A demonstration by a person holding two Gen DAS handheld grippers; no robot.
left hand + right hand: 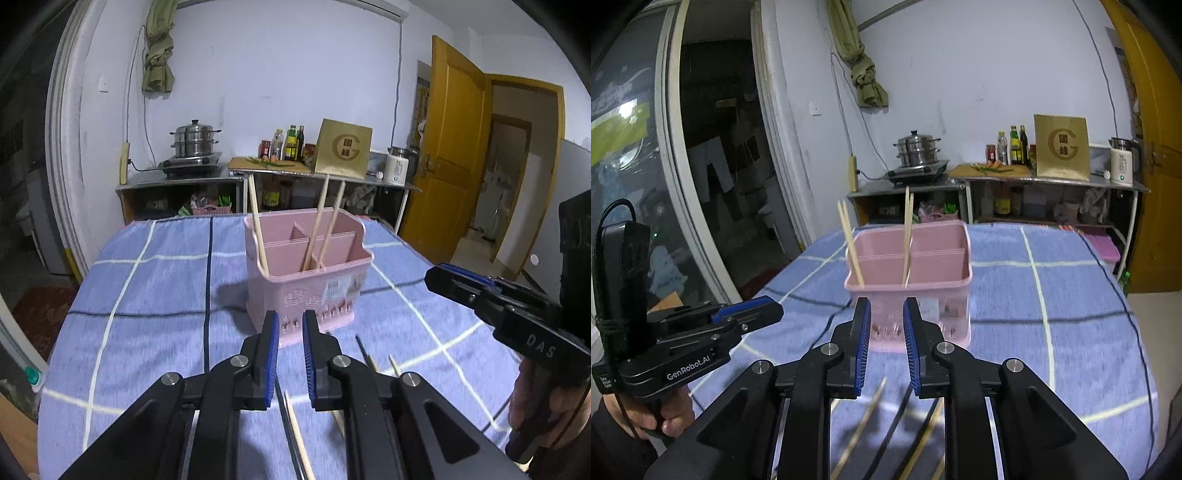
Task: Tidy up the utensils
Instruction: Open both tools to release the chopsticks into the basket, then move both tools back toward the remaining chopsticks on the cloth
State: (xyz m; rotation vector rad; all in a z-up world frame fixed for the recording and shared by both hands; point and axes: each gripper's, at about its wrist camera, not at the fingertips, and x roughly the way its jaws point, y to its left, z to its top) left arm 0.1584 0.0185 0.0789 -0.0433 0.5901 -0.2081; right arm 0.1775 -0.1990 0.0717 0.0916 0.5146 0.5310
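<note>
The left hand-held gripper (290, 317) hovered with its blue-padded jaws a narrow gap apart and nothing between them, pointing at the front wall of the pink plastic utensil caddy (308, 280). The right hand-held gripper (885, 306) stood a little wider — also empty, aimed at the same caddy from beside the left one. Each was gripped by a person's hand (670, 417) low at the frame edge.

Below and between the grippers, loose chopsticks (295, 435) — pale wooden ones and dark ones — lay flat on the surface (147, 295), which was covered with a blue cloth checked in white and dark lines. The divided caddy stood upright on the cloth just past the fingertips. Pale wooden chopsticks (258, 225) leaned in its left compartment, and two more (325, 225) leaned in a middle compartment.
</note>
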